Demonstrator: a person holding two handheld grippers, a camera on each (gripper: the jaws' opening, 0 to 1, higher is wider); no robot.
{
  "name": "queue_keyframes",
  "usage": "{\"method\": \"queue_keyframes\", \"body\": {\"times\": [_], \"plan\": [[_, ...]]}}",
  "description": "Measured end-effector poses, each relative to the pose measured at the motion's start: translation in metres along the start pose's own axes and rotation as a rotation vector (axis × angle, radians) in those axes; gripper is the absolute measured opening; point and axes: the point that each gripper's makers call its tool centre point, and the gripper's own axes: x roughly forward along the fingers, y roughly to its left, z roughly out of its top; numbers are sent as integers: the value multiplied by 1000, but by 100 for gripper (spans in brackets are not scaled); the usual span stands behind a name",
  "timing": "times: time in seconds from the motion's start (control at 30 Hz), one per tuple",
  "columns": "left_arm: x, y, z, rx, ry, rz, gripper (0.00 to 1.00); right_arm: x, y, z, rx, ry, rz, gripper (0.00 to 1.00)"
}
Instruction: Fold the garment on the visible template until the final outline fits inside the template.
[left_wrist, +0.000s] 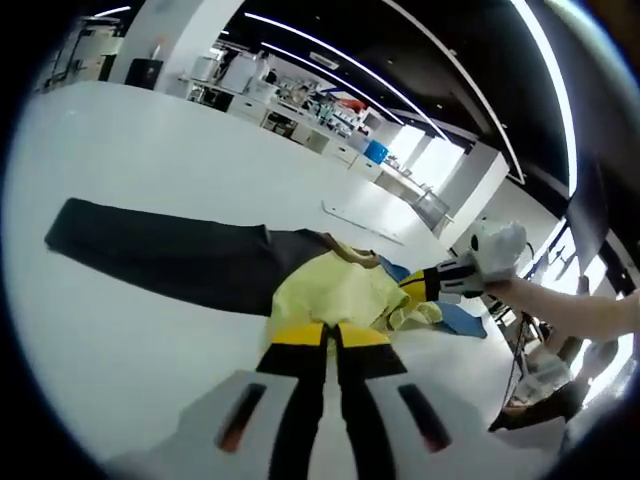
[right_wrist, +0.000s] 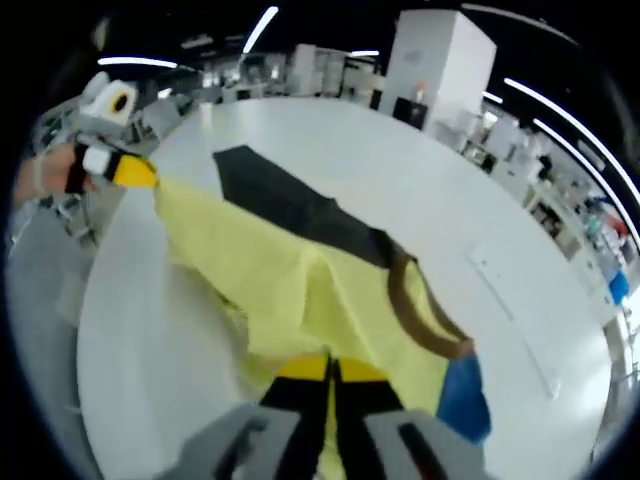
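A yellow garment (left_wrist: 335, 290) with a brown collar (right_wrist: 415, 310) and a blue part (right_wrist: 462, 395) lies bunched on the white table (left_wrist: 150, 160). A long black piece (left_wrist: 160, 255) stretches flat from under it; I cannot tell whether it belongs to the garment. My left gripper (left_wrist: 330, 335) is shut on the yellow cloth's near edge. It also appears at the upper left of the right gripper view (right_wrist: 130, 172), gripping a corner. My right gripper (right_wrist: 330, 368) is shut on the yellow garment (right_wrist: 270, 270) and holds cloth where it enters the left gripper view (left_wrist: 425, 283).
A pale flat strip (left_wrist: 360, 222) lies on the table beyond the garment. A person's arm (left_wrist: 585, 305) reaches in from the right. The table edge (right_wrist: 90, 330) curves close to the garment. Desks and equipment (left_wrist: 300, 105) stand far behind.
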Motion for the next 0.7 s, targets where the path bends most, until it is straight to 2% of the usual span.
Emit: {"method": "queue_keyframes", "body": {"times": [0.27, 0.57, 0.7], "plan": [[0, -1, -1, -4, 3, -1, 0, 5, 2, -8, 2, 25, 3, 0], [0, -1, -1, -4, 3, -4, 0, 2, 4, -11, 17, 21, 11, 0], [0, -2, -1, -4, 2, -5, 0, -2, 9, -13, 13, 23, 14, 6]]}}
